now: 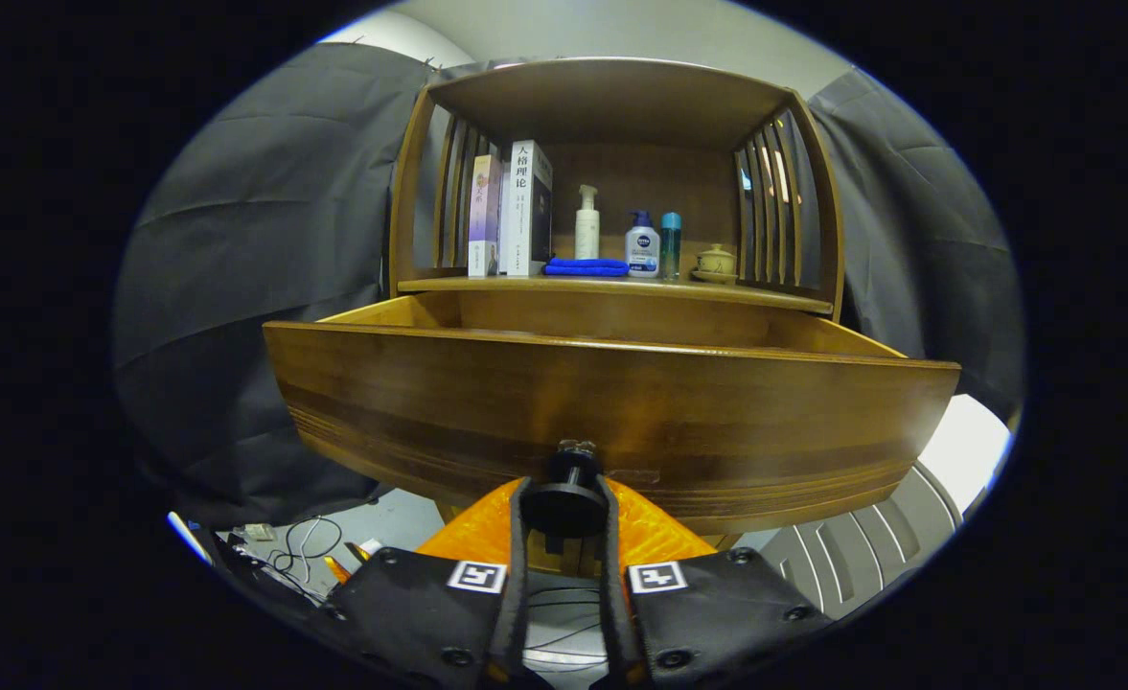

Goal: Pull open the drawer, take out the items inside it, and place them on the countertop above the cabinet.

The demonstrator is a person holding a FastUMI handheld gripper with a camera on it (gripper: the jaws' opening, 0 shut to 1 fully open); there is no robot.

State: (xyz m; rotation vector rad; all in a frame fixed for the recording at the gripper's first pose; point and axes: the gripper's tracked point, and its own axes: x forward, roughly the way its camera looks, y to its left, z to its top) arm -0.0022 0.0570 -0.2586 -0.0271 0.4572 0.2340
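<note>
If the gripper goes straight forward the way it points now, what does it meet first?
Almost nothing lies between: the gripper has its fingers closed on the black drawer knob, so pushing forward would likely press straight against the wooden drawer front behind it.

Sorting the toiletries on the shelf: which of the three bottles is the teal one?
The slim teal bottle, rightmost of the three, beside the small ceramic lidded cup. The white pump bottle and the white blue-capped pump bottle stand to its left.

Low view, close, facing the drawer (611, 402) front.
</note>
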